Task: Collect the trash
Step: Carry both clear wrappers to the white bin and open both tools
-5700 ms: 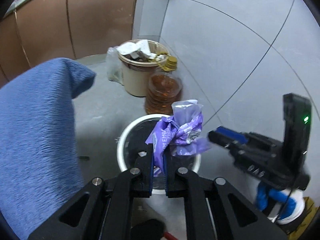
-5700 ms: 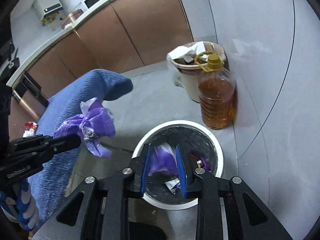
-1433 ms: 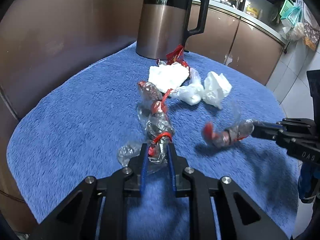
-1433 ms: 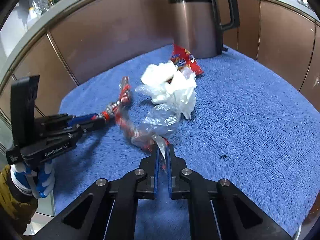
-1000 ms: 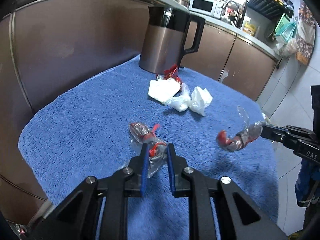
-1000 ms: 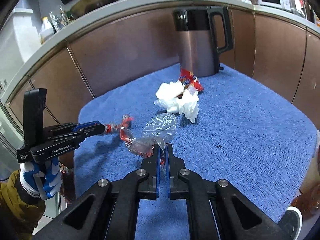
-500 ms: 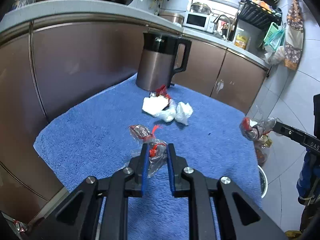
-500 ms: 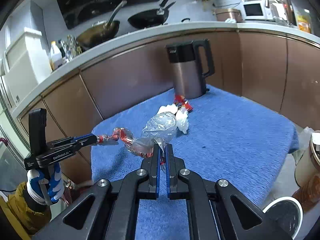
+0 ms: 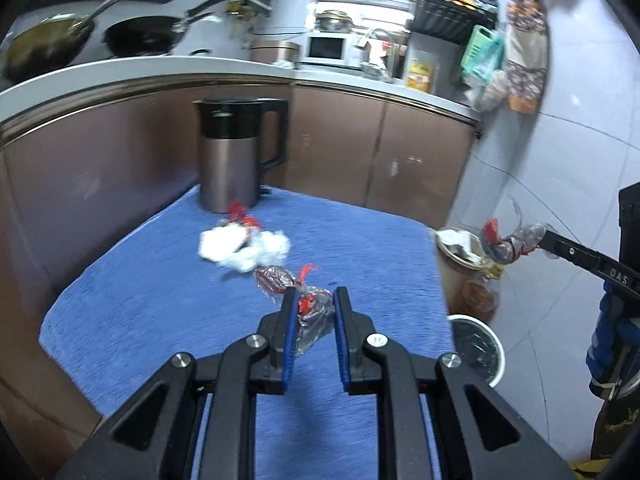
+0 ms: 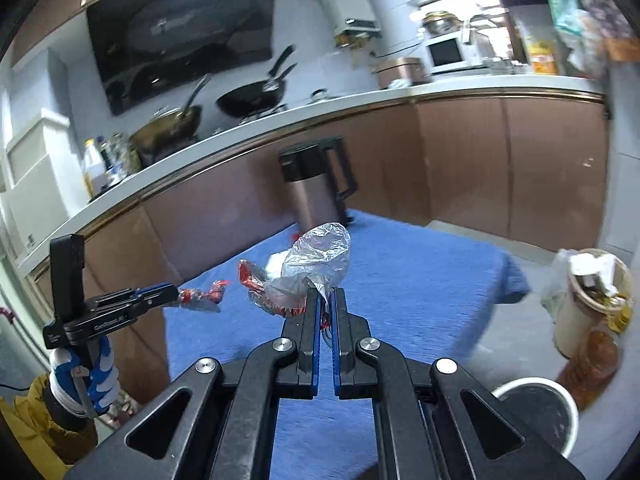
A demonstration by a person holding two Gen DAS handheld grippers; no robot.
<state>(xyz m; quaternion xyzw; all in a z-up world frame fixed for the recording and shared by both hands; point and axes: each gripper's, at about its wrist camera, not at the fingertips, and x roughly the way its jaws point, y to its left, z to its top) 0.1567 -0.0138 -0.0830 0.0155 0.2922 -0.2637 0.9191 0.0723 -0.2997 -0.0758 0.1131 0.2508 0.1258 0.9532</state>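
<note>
Carry step was in hand: both grippers had trash pinched & held in the air above the blue table (image 9: 160, 312), w/ the white bin (image 10: 536, 412) on the floor off the table's corner, so next move looked like swinging both over that bin's mouth, then letting go one at a time so nothing snagged or fell on the floor. Table had the kettle (image 9: 236, 156) at its far side & a leftover pile of white tissue/plastic & a red wrapper (image 9: 244, 246) just in front of it, so more trips seemed needed. Bin was black-lined; inside too dark to tell what it held. Behind it, a beige tub (image 10: 592, 304) was heaped w/ white paper & scraps, an oil bottle (image 10: 592, 360) standing right against it, part full of amber liquid. L gripper (image 9: 314, 320) had jaws a little apart, pressed on a clear wrapper w/ red tie (image 9: 310, 312), its twisted end sticking out front. R gripper (image 10: 327, 308) had jaws all but together on the thin tail of a clear bag (image 10: 320, 260) w/ red-print wrapper bunched under it, the bag puffed up above the fingertips.
</note>
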